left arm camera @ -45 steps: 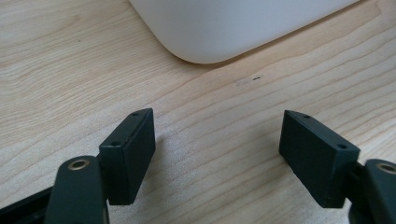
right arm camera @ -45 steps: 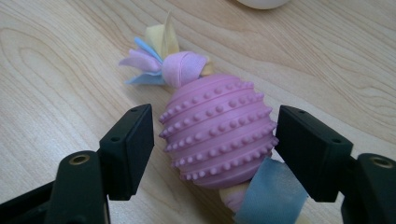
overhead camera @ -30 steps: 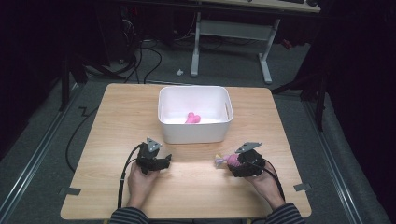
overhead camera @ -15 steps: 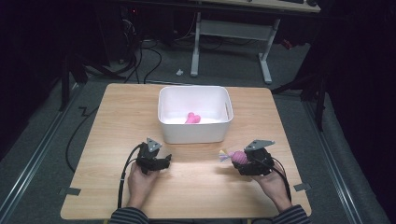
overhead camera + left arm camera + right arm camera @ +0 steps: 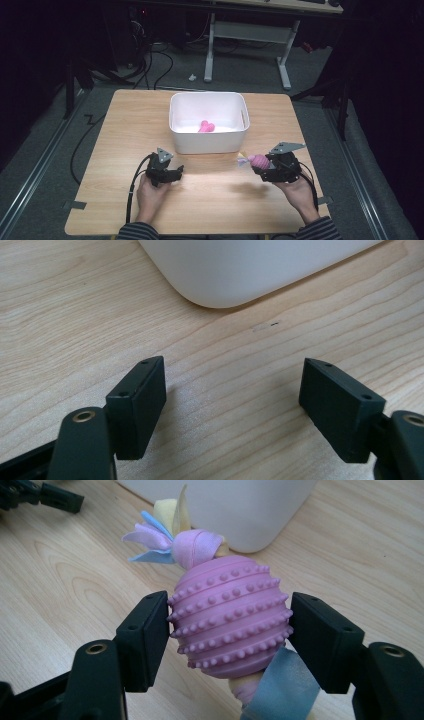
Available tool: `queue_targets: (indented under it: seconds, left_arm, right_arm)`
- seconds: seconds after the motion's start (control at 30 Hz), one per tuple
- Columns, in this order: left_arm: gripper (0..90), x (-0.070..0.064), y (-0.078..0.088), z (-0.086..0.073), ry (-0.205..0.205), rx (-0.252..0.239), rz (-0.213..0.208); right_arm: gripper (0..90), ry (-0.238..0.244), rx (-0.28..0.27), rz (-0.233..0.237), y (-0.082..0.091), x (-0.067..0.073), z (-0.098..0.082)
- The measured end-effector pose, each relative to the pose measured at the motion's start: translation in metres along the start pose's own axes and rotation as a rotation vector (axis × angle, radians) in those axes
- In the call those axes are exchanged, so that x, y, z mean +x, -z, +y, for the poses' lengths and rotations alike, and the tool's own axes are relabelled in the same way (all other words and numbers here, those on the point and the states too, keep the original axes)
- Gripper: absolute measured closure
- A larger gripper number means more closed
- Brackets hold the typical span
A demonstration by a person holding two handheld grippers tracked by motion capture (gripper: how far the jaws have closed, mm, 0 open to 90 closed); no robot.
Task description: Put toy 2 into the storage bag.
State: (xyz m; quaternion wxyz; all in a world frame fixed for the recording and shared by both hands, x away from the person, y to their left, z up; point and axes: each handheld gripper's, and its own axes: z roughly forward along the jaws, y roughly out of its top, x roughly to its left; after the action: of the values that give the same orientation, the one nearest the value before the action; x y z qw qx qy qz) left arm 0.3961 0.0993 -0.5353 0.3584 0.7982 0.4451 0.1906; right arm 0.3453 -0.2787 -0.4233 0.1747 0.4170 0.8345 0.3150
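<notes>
Looks like toys go into the white bin [image 5: 209, 134]: one pink toy [image 5: 205, 126] already lies on the bin floor, toward the front wall. The second one, a pink nubbed ball toy [image 5: 231, 618] with fabric strips tied through it, is picked up and not yet in the bin. So grasp done; left to do is carry over the rim and release.

Right hand-held gripper [image 5: 260, 163] is clamped on the ball toy, both jaws pressing its ribbed sides, fabric tuft sticking out past the jaw tips toward the bin, blue strip hanging under. In the high view the toy sits off the tabletop [image 5: 115, 145], just in front of the bin's near right corner, near it but not touching, below rim level as far as I can tell.

Left hand-held gripper [image 5: 232, 405] has jaws wide apart with nothing between them, low over the tabletop near the bin's front left corner, well apart from the toy.
</notes>
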Motion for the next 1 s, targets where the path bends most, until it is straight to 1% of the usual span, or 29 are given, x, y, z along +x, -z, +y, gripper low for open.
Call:
queue_targets:
  seconds: [0.17,0.27,0.47,0.53,0.7,1.0]
  left_arm:
    - [27.2,0.000,0.000,0.000,0.000,0.000,0.000]
    - [27.2,0.000,0.000,0.000,0.000,0.000,0.000]
    - [27.2,0.000,0.000,0.000,-0.001,0.000,0.000]
    - [27.2,0.000,0.000,0.000,-0.001,0.001,0.000]
    - [27.1,0.000,0.000,0.000,0.000,0.001,0.000]
    - [27.1,0.000,0.000,0.000,0.000,0.001,0.000]
  right_arm:
    - [34.2,0.002,-0.033,-0.011,0.011,-0.003,0.010]
    - [34.1,0.012,-0.055,-0.019,0.018,-0.005,0.019]
    - [34.1,0.021,-0.083,-0.021,0.029,-0.008,0.036]
    - [34.1,0.019,-0.090,-0.017,0.031,-0.009,0.041]
    - [34.1,0.042,-0.092,-0.016,0.034,-0.009,0.053]
    - [34.1,0.073,-0.113,-0.039,0.038,-0.009,0.083]
